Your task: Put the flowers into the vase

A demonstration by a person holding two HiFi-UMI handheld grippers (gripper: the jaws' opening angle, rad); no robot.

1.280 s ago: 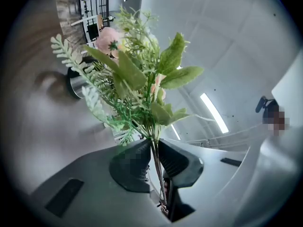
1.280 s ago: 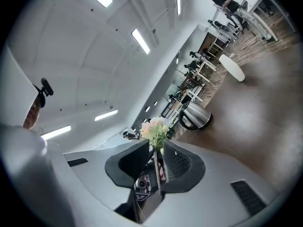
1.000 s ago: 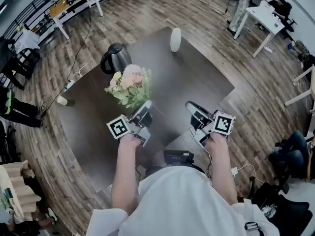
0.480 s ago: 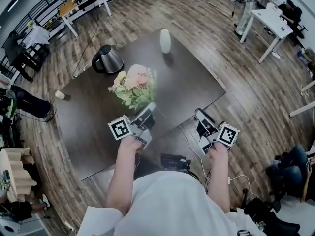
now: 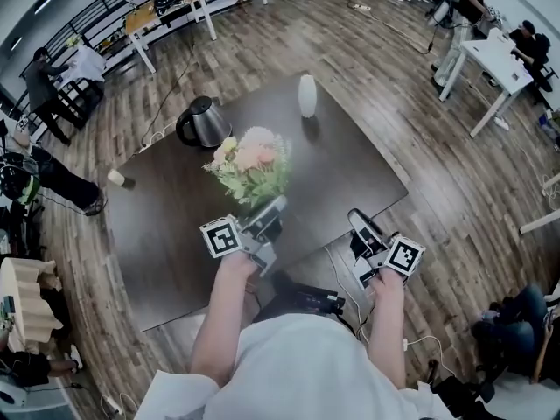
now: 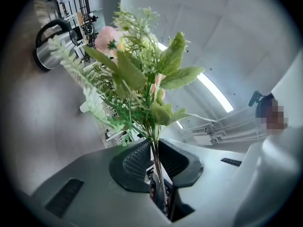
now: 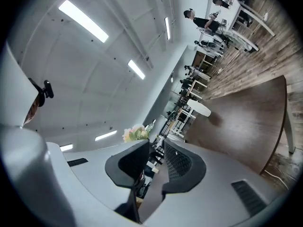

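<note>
My left gripper is shut on the stems of a bouquet of pink and cream flowers with green leaves, held up over the near part of the dark table. In the left gripper view the thin stems run between the pads and the flowers fan out above the left gripper. A white vase stands upright near the table's far edge, well beyond the bouquet. My right gripper hovers by the table's near right edge. In its own view the right gripper stands narrowly open, nothing between the pads.
A steel kettle stands at the table's far left, left of the bouquet. A black device with cables lies by the near edge. A paper cup sits on the wooden floor at the left. White desks and people are far off.
The left gripper has shifted a little to the right, still holding the bouquet. The right gripper has drawn back from over the table to its near right edge.
</note>
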